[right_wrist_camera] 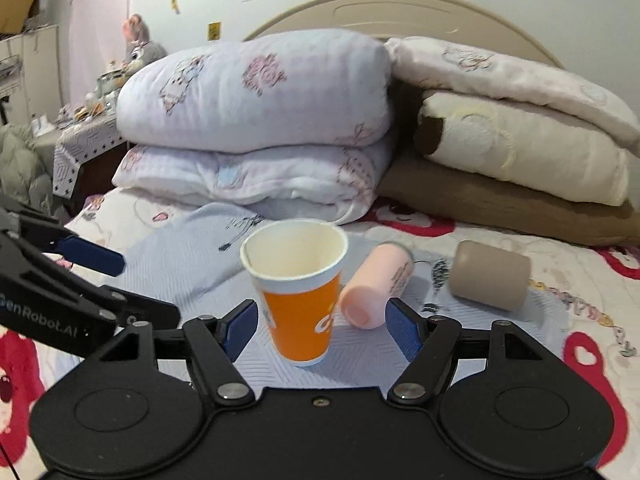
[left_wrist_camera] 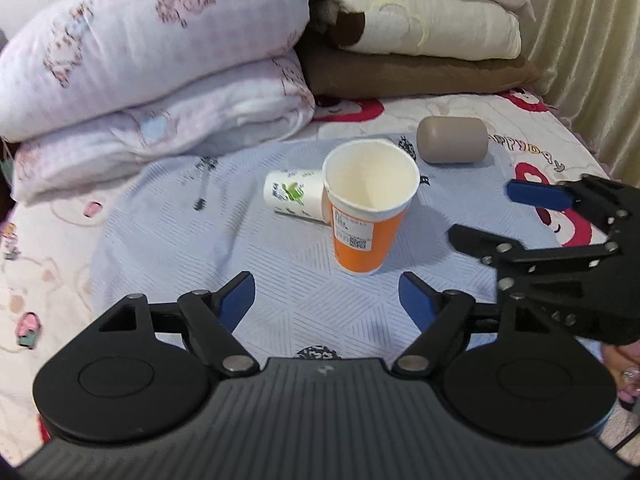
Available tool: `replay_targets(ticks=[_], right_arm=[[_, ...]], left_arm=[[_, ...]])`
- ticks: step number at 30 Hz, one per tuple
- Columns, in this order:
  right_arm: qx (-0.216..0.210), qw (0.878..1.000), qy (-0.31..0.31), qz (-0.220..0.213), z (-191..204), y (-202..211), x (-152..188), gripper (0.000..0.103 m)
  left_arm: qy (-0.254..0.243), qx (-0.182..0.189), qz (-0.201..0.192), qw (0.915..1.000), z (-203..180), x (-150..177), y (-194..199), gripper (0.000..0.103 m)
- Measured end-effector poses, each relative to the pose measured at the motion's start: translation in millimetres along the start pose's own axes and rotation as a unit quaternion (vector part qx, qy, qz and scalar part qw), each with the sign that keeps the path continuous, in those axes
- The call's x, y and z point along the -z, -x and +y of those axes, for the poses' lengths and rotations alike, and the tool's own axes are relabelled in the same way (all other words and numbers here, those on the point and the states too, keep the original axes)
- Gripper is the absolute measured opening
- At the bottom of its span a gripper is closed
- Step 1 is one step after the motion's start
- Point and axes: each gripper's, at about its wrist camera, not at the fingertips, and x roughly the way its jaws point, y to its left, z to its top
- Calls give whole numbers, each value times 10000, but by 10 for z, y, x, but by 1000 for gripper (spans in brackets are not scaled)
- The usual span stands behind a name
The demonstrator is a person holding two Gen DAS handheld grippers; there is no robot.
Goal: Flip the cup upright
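Note:
An orange paper cup (left_wrist_camera: pixel 366 216) with a white inside stands upright on a pale blue cloth on the bed; it also shows in the right wrist view (right_wrist_camera: pixel 300 300). My left gripper (left_wrist_camera: pixel 326 300) is open and empty, just short of the cup. My right gripper (right_wrist_camera: pixel 320 326) is open, its fingers either side of the cup's lower half, not touching it. In the left wrist view my right gripper (left_wrist_camera: pixel 480 216) shows to the right of the cup.
A white cup with green print (left_wrist_camera: pixel 294 196) lies on its side behind the orange cup. A pink cup (right_wrist_camera: pixel 378 290) and a taupe cup (left_wrist_camera: pixel 452 140) also lie on their sides. Stacked quilts (right_wrist_camera: pixel 260 128) and blankets (right_wrist_camera: pixel 520 152) line the back.

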Motion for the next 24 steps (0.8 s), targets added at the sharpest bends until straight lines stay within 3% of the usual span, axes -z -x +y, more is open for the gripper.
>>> replay_targets(ticks=[7,12,15,20,24], right_arm=[[305,9989,-324,171,-64,466,-176,80],[492,9955,-747,307,-149,842,-301,89],[658,9913,-1029,488,-190,1002,-349,98],[1237,9808,-1304,761,-227,1186,-394,98],[1150,9782,-1515,834,-247,1297,-404,98]], left_arm=[[200,-72,29,9998,38,-90,390,95],[308,-230,90,9992,39,-144,668,100],[287,-338,107,9990,3,-167,800,101],[219,-481,263,9983,-53,-175,906,101],[250,-547,245,9979,-63,-165,976,101]])
